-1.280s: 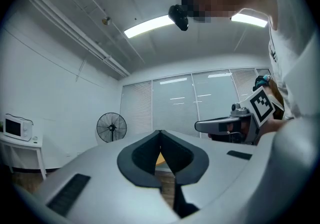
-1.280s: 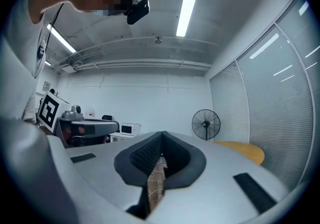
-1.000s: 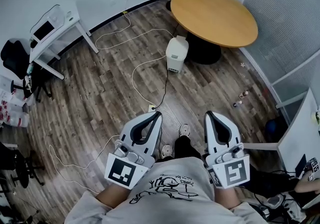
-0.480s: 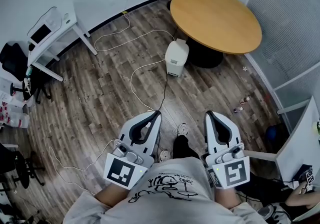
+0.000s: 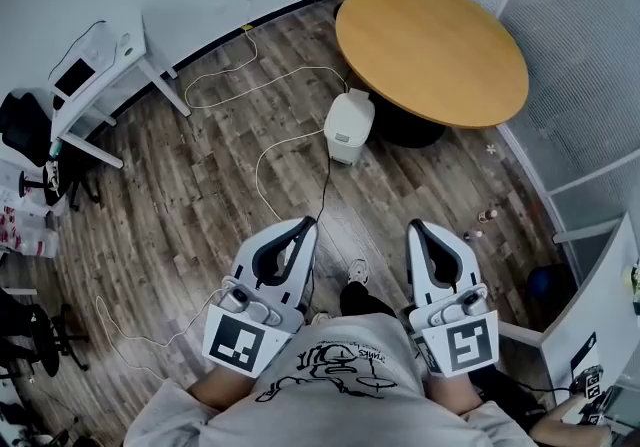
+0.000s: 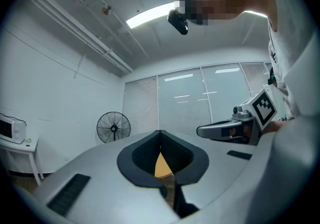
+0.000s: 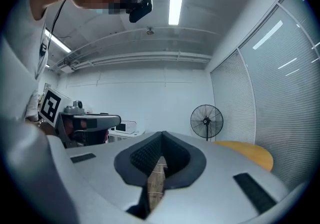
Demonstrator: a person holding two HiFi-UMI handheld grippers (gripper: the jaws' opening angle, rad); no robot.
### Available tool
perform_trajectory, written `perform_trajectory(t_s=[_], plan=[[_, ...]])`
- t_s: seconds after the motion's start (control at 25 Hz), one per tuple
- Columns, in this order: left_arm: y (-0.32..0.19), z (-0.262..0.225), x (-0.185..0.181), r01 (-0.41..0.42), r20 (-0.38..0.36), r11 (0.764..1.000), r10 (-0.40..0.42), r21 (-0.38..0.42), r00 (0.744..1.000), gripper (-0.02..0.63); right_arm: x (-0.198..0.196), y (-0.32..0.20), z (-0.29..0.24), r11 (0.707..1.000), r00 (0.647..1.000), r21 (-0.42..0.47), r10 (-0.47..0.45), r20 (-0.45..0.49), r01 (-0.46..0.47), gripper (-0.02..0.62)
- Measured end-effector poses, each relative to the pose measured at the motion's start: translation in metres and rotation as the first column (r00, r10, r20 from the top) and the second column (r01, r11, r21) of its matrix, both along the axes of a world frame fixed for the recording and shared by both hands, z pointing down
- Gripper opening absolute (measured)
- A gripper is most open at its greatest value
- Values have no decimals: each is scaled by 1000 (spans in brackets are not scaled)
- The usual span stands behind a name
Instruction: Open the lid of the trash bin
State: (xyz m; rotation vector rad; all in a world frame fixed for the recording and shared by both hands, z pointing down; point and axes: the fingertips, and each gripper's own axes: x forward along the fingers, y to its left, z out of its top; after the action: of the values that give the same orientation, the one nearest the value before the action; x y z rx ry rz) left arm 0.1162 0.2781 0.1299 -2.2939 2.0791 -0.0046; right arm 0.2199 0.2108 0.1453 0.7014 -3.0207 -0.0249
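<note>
We judge the step in hand to be the approach: we are not yet within reach of the bin (image 5: 347,132), so closing in comes first. To do it well, we should walk forward over the wood floor (image 5: 200,185) and mind the white cable (image 5: 262,157) that loops across our path and runs up toward the bin. We should then stop facing the bin's front and lower one claw to the front lip of the lid (image 5: 352,108). From here we cannot tell where the hinge sits, nor whether the dark bit at the base is a pedal, so that choice waits for a nearer look.

The left claw (image 5: 303,225) and right claw (image 5: 417,228) are held out side by side at waist height. Each has its jaws pressed together at the tips, with nothing between them. At least one must spread before it can hook the lid.

The bin stands on the floor well ahead of both claws, slightly nearer the left one's line, just beside the round table (image 5: 430,50). Its lid is down. Neither gripper view shows the bin.
</note>
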Motion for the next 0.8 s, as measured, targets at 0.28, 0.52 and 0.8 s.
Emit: perform_trajectory(t_s=[0.28,0.52,0.8], plan=[[-55,-3,-7,8,3,1000,-8,-12,1000,15,-7,-55,-4,1000,1000,5,-10,-2,10,5],[-94,-4,-6,21,12,1000,-21,-8,1000,15,-7,-93,-5,1000,1000,4,-20,8,20,5],[-120,0,-10,62,12,998,-62,-13,998,15,-12,-123,-4,999,999,-19,-36,24,36,5]])
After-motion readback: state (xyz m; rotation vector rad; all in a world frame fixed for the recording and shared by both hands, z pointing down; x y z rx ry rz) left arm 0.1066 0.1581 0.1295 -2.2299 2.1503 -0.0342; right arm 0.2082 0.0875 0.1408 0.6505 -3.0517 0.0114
